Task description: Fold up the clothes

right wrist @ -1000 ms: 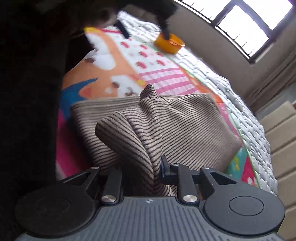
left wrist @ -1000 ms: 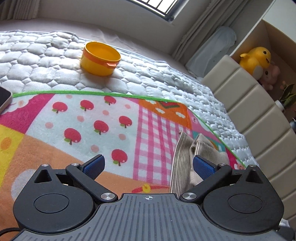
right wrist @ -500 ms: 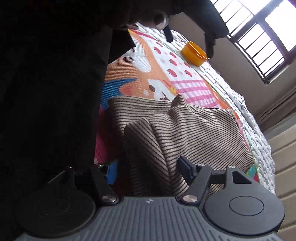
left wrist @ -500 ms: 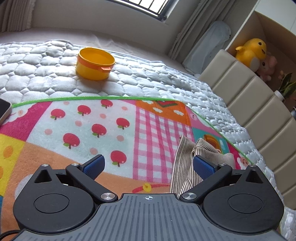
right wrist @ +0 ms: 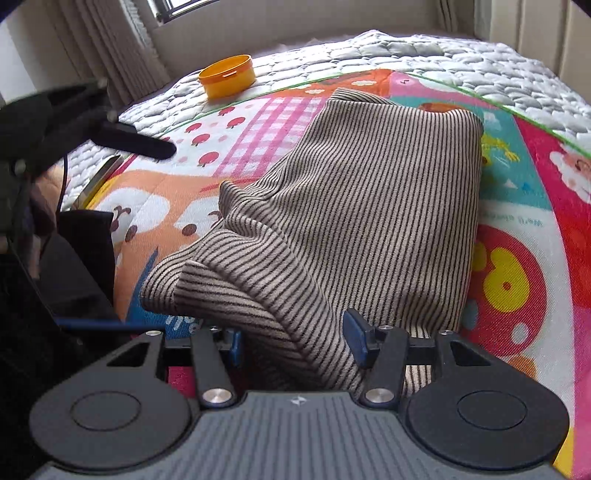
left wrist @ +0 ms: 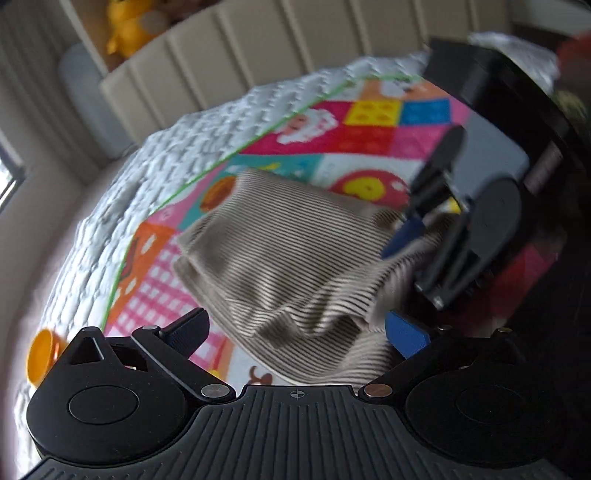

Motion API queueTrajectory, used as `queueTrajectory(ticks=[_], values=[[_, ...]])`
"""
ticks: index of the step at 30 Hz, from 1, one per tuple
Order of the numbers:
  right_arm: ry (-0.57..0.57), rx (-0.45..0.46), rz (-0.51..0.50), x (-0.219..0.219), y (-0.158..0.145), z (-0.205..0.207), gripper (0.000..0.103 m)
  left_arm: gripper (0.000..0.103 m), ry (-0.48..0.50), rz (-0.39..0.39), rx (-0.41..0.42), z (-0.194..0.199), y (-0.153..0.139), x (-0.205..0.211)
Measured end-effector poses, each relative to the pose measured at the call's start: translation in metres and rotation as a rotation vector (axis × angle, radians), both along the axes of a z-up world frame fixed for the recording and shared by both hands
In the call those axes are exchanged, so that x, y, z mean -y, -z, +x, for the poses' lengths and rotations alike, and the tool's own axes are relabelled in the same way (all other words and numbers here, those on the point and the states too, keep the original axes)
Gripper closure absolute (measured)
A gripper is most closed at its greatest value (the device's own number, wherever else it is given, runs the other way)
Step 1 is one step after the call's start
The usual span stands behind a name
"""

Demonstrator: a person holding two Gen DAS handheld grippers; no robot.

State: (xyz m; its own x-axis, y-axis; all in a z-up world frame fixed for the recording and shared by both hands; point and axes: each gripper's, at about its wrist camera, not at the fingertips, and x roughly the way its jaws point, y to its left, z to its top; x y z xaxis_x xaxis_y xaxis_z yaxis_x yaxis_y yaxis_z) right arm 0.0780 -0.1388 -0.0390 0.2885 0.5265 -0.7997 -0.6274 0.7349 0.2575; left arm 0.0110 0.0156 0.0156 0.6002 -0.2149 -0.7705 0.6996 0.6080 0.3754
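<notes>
A beige garment with thin dark stripes (right wrist: 354,206) lies partly folded on a colourful play mat (right wrist: 517,266); it also shows in the left wrist view (left wrist: 280,251). My right gripper (right wrist: 293,341) is open, its blue-padded jaws either side of a bunched fold at the garment's near edge. My left gripper (left wrist: 295,328) is open and empty, just above the garment's near left edge. The right gripper also shows in the left wrist view (left wrist: 406,273) at the garment's right side, and the left gripper's finger (right wrist: 136,142) shows at the left of the right wrist view.
An orange bowl (right wrist: 227,75) sits on the white quilted bedspread (right wrist: 424,51) beyond the mat. A beige padded headboard (left wrist: 295,55) lines the far side. A yellow plush toy (left wrist: 129,26) sits on a shelf. A phone-like flat object (right wrist: 98,177) lies at the mat's left edge.
My right gripper's jaws opened off the striped fold, and the garment now lies lower on the mat. My left gripper swung round from the bowl side to face the garment and headboard.
</notes>
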Motion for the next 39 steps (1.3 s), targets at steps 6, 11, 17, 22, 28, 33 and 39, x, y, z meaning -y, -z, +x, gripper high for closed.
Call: queueTrajectory(ticks=[6, 11, 17, 22, 28, 33, 39], values=[[-0.135, 0.179, -0.094, -0.004, -0.015, -0.027, 0.042, 0.0, 0.078, 0.23, 0.064, -0.009, 0.057, 0.034], [-0.369, 0.562, -0.353, -0.023, -0.002, -0.077, 0.028, 0.0, -0.113, 0.174, 0.135, 0.016, 0.058, 0.023], [-0.415, 0.67, -0.511, -0.059, 0.035, -0.067, 0.061, 0.0, -0.393, -0.079, 0.035, 0.055, 0.039, -0.011], [-0.491, 0.644, -0.53, -0.041, 0.007, -0.072, 0.077, 0.0, -0.435, -0.221, -0.051, 0.057, 0.026, -0.037], [-0.697, 0.579, -0.611, -0.021, -0.023, -0.094, 0.079, 0.0, -0.524, -0.515, -0.033, 0.063, -0.012, -0.08], [-0.859, 0.583, -0.683, -0.016, -0.046, -0.1, 0.079, 0.0, -0.594, -0.53, -0.077, 0.122, 0.015, -0.057], [-0.915, 0.587, -0.701, -0.045, -0.069, -0.022, 0.064, 0.002, -0.556, -0.417, -0.136, 0.153, 0.063, -0.048]])
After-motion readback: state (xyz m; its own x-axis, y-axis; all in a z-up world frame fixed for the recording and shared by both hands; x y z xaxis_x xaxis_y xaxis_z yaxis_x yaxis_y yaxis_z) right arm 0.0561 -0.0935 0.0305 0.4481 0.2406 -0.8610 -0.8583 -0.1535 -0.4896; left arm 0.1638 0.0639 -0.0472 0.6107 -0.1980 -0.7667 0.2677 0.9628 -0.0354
